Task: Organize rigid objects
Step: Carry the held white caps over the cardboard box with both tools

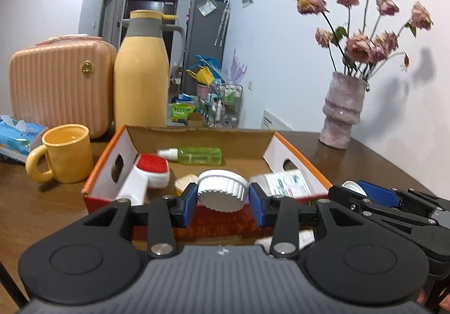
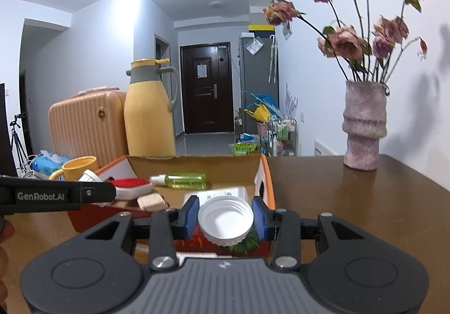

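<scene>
From the left wrist, the left gripper (image 1: 222,198) is closed on a white ribbed cap (image 1: 220,190) across its ridged rim, held just short of the cardboard box (image 1: 197,139) ahead. From the right wrist, the right gripper (image 2: 225,219) pinches an open-side-up white lid (image 2: 225,219) the same way. Both look light, stiff and rather slick, so the ridges are probably the surest hold.

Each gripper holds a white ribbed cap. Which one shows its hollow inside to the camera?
The cap in the right gripper: its open side faces the right wrist camera. The cap in the left gripper shows its closed flat top instead.
</scene>
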`<state>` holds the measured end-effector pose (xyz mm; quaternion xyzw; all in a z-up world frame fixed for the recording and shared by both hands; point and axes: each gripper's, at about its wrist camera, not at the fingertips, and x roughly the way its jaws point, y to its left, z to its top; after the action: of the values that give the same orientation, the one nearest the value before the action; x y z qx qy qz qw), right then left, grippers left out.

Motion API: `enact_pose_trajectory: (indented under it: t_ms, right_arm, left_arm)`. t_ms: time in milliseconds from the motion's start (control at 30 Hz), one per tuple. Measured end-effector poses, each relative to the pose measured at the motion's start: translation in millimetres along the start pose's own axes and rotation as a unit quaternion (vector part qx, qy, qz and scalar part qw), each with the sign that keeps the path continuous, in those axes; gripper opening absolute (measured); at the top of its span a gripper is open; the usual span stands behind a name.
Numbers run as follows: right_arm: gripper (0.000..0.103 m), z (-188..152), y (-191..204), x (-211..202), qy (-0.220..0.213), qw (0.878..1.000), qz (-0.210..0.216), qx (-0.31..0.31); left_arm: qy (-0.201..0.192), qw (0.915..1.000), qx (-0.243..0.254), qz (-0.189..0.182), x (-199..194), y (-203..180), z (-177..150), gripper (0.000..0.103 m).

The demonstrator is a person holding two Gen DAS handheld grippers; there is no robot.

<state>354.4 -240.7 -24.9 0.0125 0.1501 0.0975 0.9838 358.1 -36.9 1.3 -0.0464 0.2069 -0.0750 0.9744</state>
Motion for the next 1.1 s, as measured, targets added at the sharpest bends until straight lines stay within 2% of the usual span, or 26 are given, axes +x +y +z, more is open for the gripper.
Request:
enact_pose_trajectory:
  t_ms: [633,1100]
  right_arm:
    - [0.040,33,20,58,-0.015,1.000,-0.002,0.000]
    - [0.040,40,21,104,0.005,1.000,-0.013,-0.002]
  left_arm:
    - [-0.037,0.9982,-0.038,0.028,29,14,38,0.040]
    - [-0.011,0.9971,-0.055,0.051,73,28,45,0.040]
